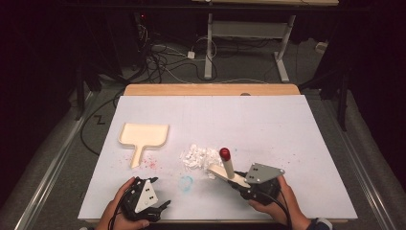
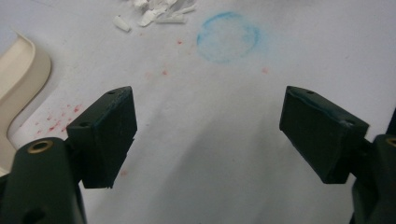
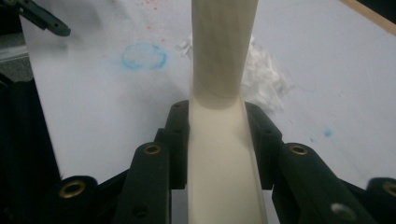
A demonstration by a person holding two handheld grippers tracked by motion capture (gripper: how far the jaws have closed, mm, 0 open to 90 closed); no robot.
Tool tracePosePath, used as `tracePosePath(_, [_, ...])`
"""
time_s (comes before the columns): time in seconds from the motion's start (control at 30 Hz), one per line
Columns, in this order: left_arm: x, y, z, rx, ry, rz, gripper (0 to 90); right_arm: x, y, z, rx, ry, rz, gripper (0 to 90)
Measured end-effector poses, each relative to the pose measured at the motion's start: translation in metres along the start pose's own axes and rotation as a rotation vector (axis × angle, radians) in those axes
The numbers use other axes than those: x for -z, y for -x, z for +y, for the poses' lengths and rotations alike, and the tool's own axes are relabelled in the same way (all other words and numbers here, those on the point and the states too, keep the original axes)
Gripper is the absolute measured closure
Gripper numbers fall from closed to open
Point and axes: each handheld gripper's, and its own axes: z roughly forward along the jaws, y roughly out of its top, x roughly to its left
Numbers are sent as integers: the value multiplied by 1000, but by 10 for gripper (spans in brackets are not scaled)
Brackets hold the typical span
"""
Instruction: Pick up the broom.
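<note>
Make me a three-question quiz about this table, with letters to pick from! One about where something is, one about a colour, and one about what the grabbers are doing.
1. Where does the cream dustpan lie, seen from the high view?
A. left of the white scraps
B. right of the scraps
C. on the floor

2. What colour is the ring mark on the white table cover?
A. green
B. blue
C. yellow

3. What is the left hand-held gripper doing?
A. clamping the brush
B. open, holding nothing
C. clamping the dustpan

Answers:
1 A: the white scraps sit to the dustpan's right.
2 B: the ring is pale blue.
3 B: its jaws stand wide apart over bare cover, while the right hand-held gripper grips the cream brush handle.
</note>
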Motion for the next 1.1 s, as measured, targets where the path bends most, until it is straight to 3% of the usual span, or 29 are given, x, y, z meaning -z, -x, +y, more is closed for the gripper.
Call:
tracePosePath(0.17, [-1, 0, 0, 8, -3, -9, 179, -20, 3, 16, 8, 41, -3, 684])
tracePosePath(0.3, [0, 0, -1, 9, -4, -8, 179, -22, 5, 22, 5, 65, -3, 685])
tracePosePath(0.47, [2, -1, -2, 6, 0, 4, 179, -8, 5, 26, 16, 92, -12, 684])
tracePosePath(0.6, [4, -1, -2, 14, 10, 17, 179, 7, 6, 30, 6, 159, -7, 684])
tracePosePath(0.7, [8, -3, -3, 35, 29, 32, 179, 9, 2, 34, -5, 214, 2, 684])
tracePosePath(0.77, [12, -6, -3, 52, 52, 57, 179, -2, -5, 39, -26, 258, 35, 684])
tracePosePath(0.9, [23, -13, -6, 100, 117, 116, 179, -21, -18, 47, -21, 297, 59, 684])
tracePosePath(0.97, [29, -17, -10, 119, 140, 143, 179, -38, -26, 53, -22, 296, 68, 684])
tracePosePath(1.03, [34, -18, -13, 140, 161, 169, 179, -64, -35, 62, -65, 285, 75, 685])
tracePosePath(1.1, [37, -19, -14, 156, 177, 171, 179, -71, -38, 65, -81, 284, 76, 685])
